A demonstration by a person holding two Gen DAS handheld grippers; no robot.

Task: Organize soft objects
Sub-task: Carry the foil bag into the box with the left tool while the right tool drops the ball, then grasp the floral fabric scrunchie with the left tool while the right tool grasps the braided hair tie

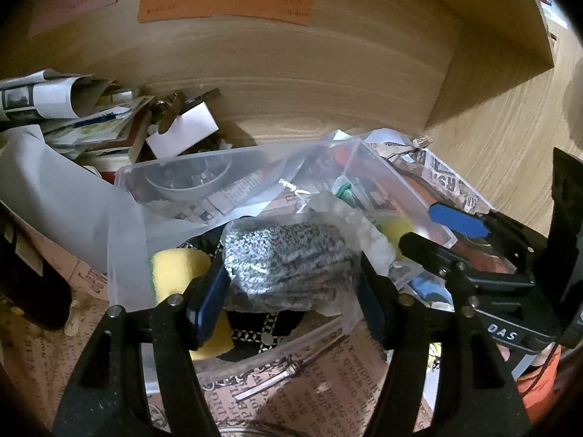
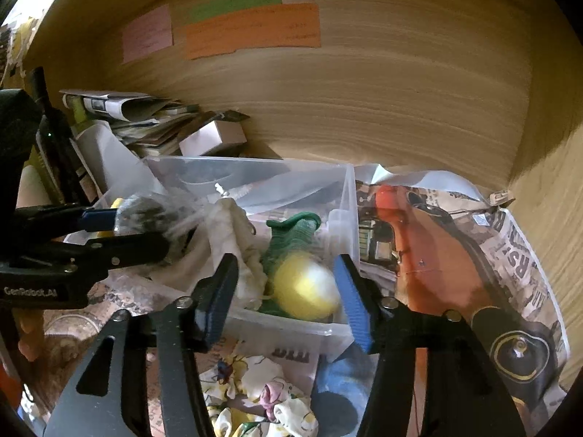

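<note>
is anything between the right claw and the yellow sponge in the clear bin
Nothing visible does. The right claw hangs open just above the bin's near wall, and the yellow sponge shows directly between its pads, with a white cloth off to the left.

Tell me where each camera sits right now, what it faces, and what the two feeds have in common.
Left wrist: rides the left claw, facing the wooden back panel; its fingers clamp a bagged steel scrubber over the clear bin. The right claw shows at right.
Right wrist: rides the right claw, open around a yellow sponge in the bin; the left claw shows at left.
Shared: bin, scrubber, orange note, newspaper.
</note>
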